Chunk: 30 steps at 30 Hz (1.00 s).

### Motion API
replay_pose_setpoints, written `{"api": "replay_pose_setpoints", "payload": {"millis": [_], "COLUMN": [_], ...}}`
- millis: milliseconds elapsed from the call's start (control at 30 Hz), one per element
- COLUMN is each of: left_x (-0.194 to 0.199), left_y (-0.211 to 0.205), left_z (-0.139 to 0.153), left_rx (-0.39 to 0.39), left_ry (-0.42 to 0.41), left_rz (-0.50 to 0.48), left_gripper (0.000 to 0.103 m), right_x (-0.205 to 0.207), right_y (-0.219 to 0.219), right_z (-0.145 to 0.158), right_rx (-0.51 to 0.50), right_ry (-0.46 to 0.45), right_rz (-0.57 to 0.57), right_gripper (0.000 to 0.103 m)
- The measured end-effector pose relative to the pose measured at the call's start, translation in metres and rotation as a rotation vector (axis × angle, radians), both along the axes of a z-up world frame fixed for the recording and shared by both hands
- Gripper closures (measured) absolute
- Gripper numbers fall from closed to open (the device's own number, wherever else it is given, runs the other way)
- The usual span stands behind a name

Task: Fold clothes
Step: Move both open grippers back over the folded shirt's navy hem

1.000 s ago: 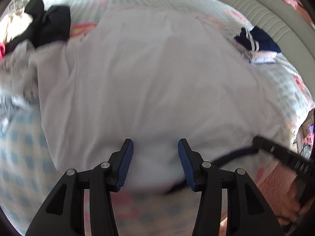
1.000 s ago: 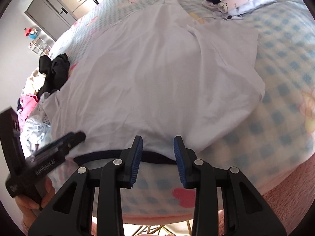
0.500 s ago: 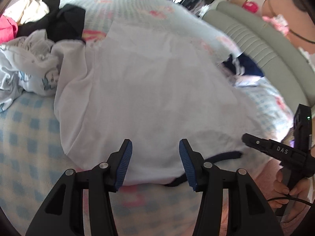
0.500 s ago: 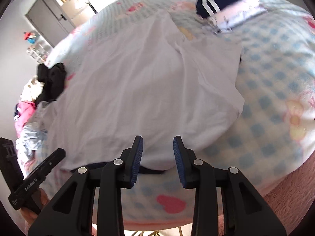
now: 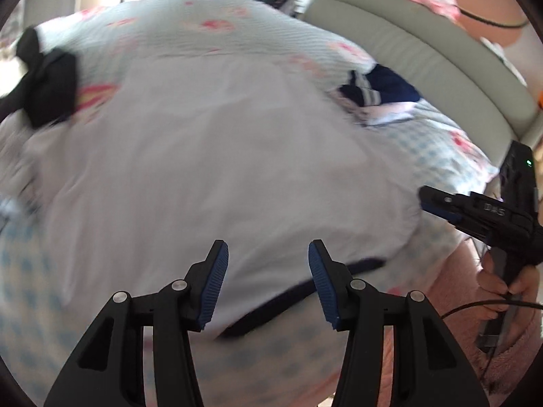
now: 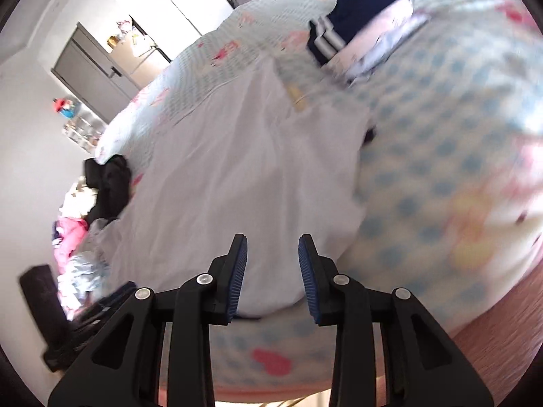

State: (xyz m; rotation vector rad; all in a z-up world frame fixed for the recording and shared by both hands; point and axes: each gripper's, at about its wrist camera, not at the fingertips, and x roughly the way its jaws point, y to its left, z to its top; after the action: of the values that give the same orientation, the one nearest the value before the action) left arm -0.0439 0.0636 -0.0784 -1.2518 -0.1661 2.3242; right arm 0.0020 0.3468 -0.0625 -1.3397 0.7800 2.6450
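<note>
White shirt [image 5: 210, 156]: spread flat on bed [image 6: 441, 156], dark-trimmed hem nearest, hanging just over bed edge; rt side w/ one fold-in near sleeve, rest unfolded.
Left gripper [image 5: 268, 278]: fingers spread, empty, over hem.
Right gripper [image 6: 271, 271]: fingers spread, empty, over hem's rt corner.
Folded stack [image 6: 359, 34]: navy + pale items, far rt, apart from shirt.
Loose pile [image 6: 98, 200]: black, pink, pale pieces, left of shirt.
Progress: stack folded; shirt mostly open; pile left. Approx. mid-job.

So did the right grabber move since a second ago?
Yes. The right gripper slid right along the white shirt's near edge, toward its corner, away from the black clothes.
</note>
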Motion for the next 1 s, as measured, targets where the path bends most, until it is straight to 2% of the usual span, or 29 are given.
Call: {"api": "replay_pose_setpoints", "payload": {"millis": [67,167,267,333,367,400,433,467,667,800,867,933,1000], "left_x": [-0.020,-0.048,-0.060,-0.062,-0.062,-0.063,-0.066,-0.068,-0.064,-0.067,-0.070,-0.066,-0.063], "left_y": [0.039,0.079,0.098,0.106,0.108,0.111,0.114,0.117,0.085,0.058,0.046,0.037,0.036], "left_z": [0.001,-0.009,-0.017,-0.018,-0.017,-0.017,-0.018,-0.019,-0.018,-0.020,-0.018,-0.011,-0.011], "left_rx": [-0.009,0.072,0.117,0.149,0.158,0.168,0.183,0.197,0.228,0.127,0.155,0.179,0.235], "left_ry": [-0.006,-0.084,-0.163,-0.184,-0.184,-0.183,-0.186,-0.188,-0.196,-0.177,-0.183,-0.164,-0.176], "left_rz": [-0.056,-0.138,-0.116,-0.111,-0.107,-0.103,-0.100,-0.102,-0.019,0.075,0.113,0.123,0.096], "left_gripper": [0.052,0.052,0.052,0.052,0.052,0.052,0.051,0.050,0.050,0.049,0.049,0.049,0.047], "right_x": [-0.016,-0.042,-0.068,-0.074,-0.079,-0.085,-0.090,-0.096,-0.087,-0.081,-0.078,-0.073,-0.061], "right_y": [0.018,0.035,0.053,0.068,0.066,0.061,0.056,0.052,-0.009,-0.050,-0.070,-0.064,-0.059], "right_z": [-0.005,-0.014,-0.023,-0.039,-0.044,-0.047,-0.050,-0.053,-0.041,-0.033,-0.029,-0.028,-0.015], "right_rx": [0.009,0.009,0.010,-0.102,-0.112,-0.109,-0.106,-0.103,-0.035,0.012,0.036,0.032,0.050], "right_ry": [-0.024,-0.028,-0.032,-0.024,-0.022,-0.020,-0.018,-0.016,0.010,0.028,0.037,0.019,0.041], "right_rz": [-0.032,-0.029,-0.025,-0.084,-0.054,-0.015,0.025,0.065,0.276,0.416,0.486,0.415,0.377], "right_gripper": [0.069,0.060,0.060,0.060,0.062,0.069,0.094,0.098,0.097,0.091,0.084,0.080,0.077]}}
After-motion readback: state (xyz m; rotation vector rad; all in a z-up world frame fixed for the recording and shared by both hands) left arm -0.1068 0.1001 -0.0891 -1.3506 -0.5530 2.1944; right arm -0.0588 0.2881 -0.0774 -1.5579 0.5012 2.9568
